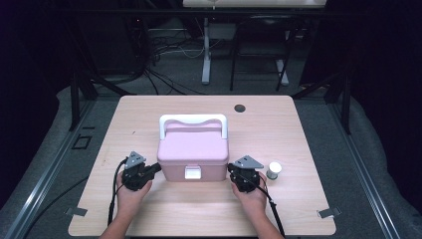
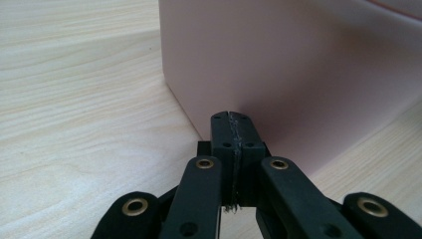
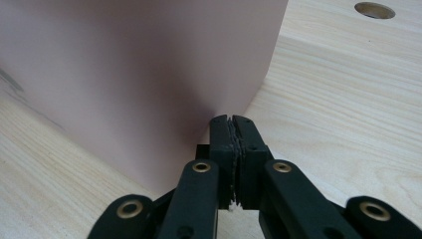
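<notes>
With both claws, left (image 1: pixel 154 169) and right (image 1: pixel 232 169), closed empty at the box's (image 1: pixel 193 149) 9 and 3 o'clock sides, looks like they're squeezing it to shift it.

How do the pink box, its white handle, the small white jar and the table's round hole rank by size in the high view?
Largest to smallest:
1. pink box
2. white handle
3. small white jar
4. round hole, close to the jar in apparent size and farther from the camera, so that last order is unsure.
</notes>
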`<control>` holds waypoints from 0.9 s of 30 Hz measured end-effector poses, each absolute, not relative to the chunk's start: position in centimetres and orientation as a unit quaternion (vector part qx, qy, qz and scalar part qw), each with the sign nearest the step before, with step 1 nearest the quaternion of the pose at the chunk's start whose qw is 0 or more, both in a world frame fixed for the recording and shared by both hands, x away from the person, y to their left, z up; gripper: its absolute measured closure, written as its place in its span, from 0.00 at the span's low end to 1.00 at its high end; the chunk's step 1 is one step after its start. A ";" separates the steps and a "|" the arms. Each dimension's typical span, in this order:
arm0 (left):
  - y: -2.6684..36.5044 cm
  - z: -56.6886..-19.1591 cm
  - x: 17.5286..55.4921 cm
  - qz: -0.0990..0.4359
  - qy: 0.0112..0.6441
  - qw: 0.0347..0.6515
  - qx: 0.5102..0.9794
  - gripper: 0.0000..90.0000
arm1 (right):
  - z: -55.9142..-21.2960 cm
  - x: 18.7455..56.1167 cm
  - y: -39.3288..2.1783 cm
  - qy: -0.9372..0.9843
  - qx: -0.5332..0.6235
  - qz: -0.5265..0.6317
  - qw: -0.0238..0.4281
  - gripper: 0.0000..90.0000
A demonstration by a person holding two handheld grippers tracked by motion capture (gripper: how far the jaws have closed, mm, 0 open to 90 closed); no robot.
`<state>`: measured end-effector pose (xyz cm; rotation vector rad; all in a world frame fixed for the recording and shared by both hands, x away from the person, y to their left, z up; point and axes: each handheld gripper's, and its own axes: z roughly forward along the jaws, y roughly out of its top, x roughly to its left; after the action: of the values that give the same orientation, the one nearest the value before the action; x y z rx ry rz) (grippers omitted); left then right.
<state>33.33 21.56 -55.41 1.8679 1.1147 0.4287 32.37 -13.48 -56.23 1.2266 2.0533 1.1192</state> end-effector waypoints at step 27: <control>21.4 -55.3 31.7 0.158 0.437 0.448 0.763 1.00 | -55.9 30.8 -14.5 0.763 0.446 0.412 0.221 1.00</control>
<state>31.70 21.37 -55.35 1.8888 1.0825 0.3909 30.80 -14.49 -55.91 1.2330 2.1104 1.1386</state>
